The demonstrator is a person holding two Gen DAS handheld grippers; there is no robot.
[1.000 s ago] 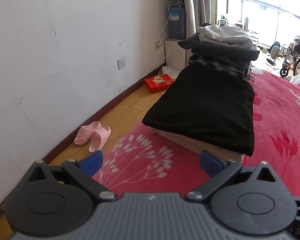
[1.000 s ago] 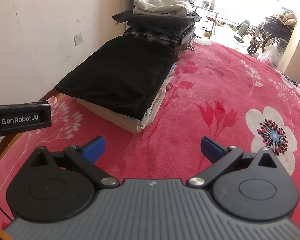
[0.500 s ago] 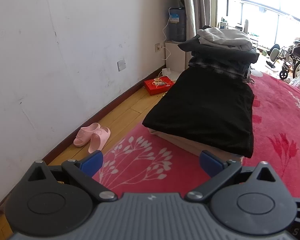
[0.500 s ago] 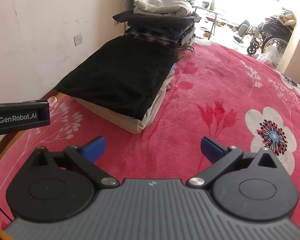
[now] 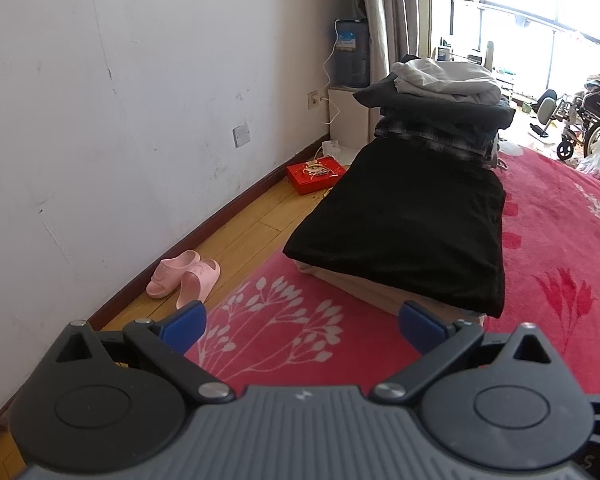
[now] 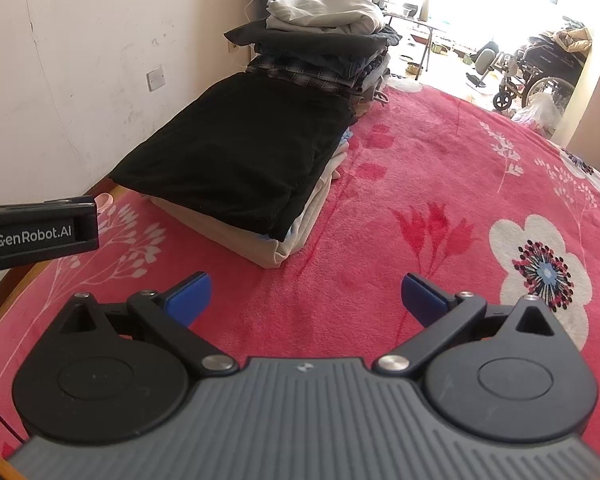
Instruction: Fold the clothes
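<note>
A folded black garment [image 5: 412,220] [image 6: 244,152] lies on top of a low stack of folded beige and pale clothes [image 6: 268,248] on the red floral blanket [image 6: 420,184]. Behind it stands a taller pile of folded dark and plaid clothes [image 5: 444,120] [image 6: 320,52] with a light grey garment on top. My left gripper [image 5: 302,326] is open and empty, held above the blanket short of the stack. My right gripper [image 6: 306,296] is open and empty, to the right of the stack's near corner. The left gripper's body shows at the left edge of the right wrist view [image 6: 36,232].
A white wall [image 5: 140,120] runs along the left with a strip of wooden floor [image 5: 252,232]. Pink slippers [image 5: 184,278] and a red box [image 5: 316,172] lie on that floor. A wheelchair [image 6: 540,68] and clutter stand by the bright window at the back right.
Both grippers stay open and empty. The left wrist view has drifted slightly back and to the right; the right wrist view is almost unchanged.
</note>
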